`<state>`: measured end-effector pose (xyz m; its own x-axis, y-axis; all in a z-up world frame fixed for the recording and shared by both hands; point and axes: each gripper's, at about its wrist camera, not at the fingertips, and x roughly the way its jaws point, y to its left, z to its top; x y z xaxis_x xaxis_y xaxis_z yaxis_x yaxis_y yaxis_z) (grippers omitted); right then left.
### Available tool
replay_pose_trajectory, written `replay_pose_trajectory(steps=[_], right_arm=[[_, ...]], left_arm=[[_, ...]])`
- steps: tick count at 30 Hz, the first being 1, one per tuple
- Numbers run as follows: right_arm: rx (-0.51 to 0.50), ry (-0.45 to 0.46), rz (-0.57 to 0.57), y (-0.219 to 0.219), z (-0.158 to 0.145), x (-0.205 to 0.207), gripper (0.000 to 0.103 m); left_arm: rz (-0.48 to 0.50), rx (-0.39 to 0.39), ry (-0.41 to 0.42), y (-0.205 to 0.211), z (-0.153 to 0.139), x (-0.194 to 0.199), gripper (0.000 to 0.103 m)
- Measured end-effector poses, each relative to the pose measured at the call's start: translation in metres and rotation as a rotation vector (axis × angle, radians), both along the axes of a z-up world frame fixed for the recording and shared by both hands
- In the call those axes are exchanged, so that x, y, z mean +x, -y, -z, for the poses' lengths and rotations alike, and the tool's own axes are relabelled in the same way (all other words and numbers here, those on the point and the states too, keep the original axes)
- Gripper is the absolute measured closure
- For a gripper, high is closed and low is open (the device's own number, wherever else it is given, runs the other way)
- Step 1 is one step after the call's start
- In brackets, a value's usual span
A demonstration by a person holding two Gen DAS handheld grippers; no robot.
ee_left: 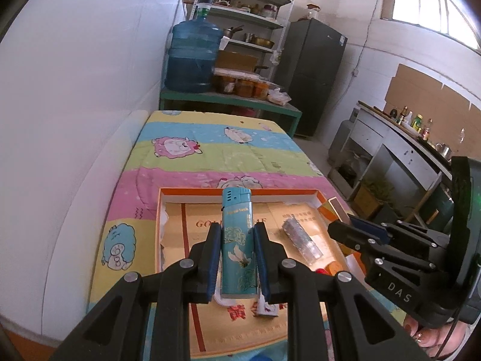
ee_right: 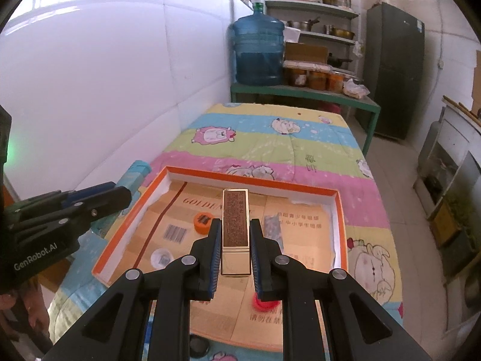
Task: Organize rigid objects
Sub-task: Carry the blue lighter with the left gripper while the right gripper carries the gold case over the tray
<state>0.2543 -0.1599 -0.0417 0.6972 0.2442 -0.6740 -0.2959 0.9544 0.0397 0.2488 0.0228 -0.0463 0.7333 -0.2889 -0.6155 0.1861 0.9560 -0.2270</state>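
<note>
Both of your grippers are clenched above the orange tray [ee_right: 338, 207]: your left gripper [ee_left: 237, 258] grasps the blue lighter [ee_left: 236, 240], your right gripper [ee_right: 236, 258] grasps the gold case [ee_right: 236, 231], each held upright between the pads.

Your teal lighter [ee_left: 236, 240] with its floral print stands upright, lifted above the orange-rimmed box [ee_right: 249, 181]. Your gold rectangular case [ee_right: 235, 228] is upright too. Inside the box lie a glittery silver tube [ee_left: 302, 240], an orange cap [ee_right: 203, 220] and a red cap [ee_right: 264, 304].
</note>
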Motion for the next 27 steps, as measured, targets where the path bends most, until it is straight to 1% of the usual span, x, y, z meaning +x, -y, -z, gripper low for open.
replay_pose_trajectory(steps=[7, 19, 27], right_arm=[[0.008, -0.021, -0.008, 0.002, 0.007, 0.026, 0.085], [0.007, -0.063, -0.027, -0.004, 0.028, 0.059, 0.085], [0.018, -0.122, -0.035, -0.01, 0.045, 0.083, 0.085]], left_arm=[[-0.011, 0.018, -0.024, 0.0, 0.011, 0.019, 0.081], [-0.033, 0.035, -0.082, -0.004, 0.031, 0.047, 0.081], [-0.055, 0.03, -0.141, -0.011, 0.046, 0.067, 0.081]])
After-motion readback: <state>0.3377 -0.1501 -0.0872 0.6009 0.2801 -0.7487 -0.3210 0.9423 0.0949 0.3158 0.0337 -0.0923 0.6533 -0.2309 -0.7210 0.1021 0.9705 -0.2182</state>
